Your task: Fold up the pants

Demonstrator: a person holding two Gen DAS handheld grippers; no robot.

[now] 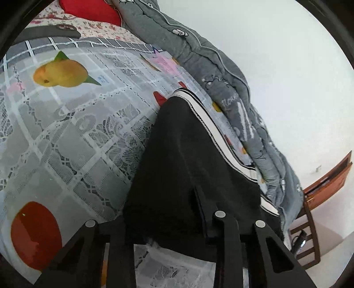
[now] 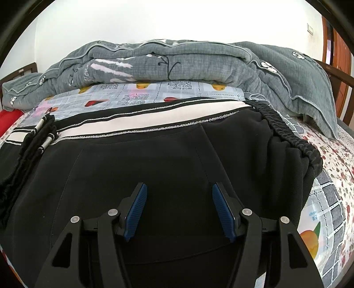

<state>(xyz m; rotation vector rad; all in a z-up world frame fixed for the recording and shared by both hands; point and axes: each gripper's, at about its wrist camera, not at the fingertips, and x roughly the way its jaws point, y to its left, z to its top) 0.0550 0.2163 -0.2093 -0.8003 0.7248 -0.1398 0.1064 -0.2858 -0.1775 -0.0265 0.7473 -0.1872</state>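
The left black two-finger gripper [image 1: 168,223] is tilted low over the bed, its frame angled so the horizon slants. One finger [image 1: 202,212] shows, lying against black cloth; the other is hidden under the fabric, so it seems to be pinching a fold of the black fleece pants with white side stripes [image 1: 188,159], though the grip itself cannot be seen clearly. The lifted cloth rises in a peak from the jaws toward the striped seam.

The right black gripper with ribbed blue pads [image 2: 178,209] is held level just above the pants [image 2: 154,159], jaws wide apart with nothing between them. One blue pad [image 2: 136,212] stands left of the seam, the other right of it.

The pants lie flat across the bed, folded leg on leg, cuffs at the left, elastic waistband [image 2: 287,137] at the right, stripes along the far edge.

Beneath them is a translucent lace-patterned plastic cover printed with fruit [image 1: 66,124], over a small-flowered sheet [image 2: 331,150]. A rumpled grey quilted duvet [image 2: 177,64] is heaped along the far side against a white wall [image 2: 177,20]. A red pillow [image 1: 88,10] lies at one end, a brown wooden door [image 2: 338,48] is at the right.
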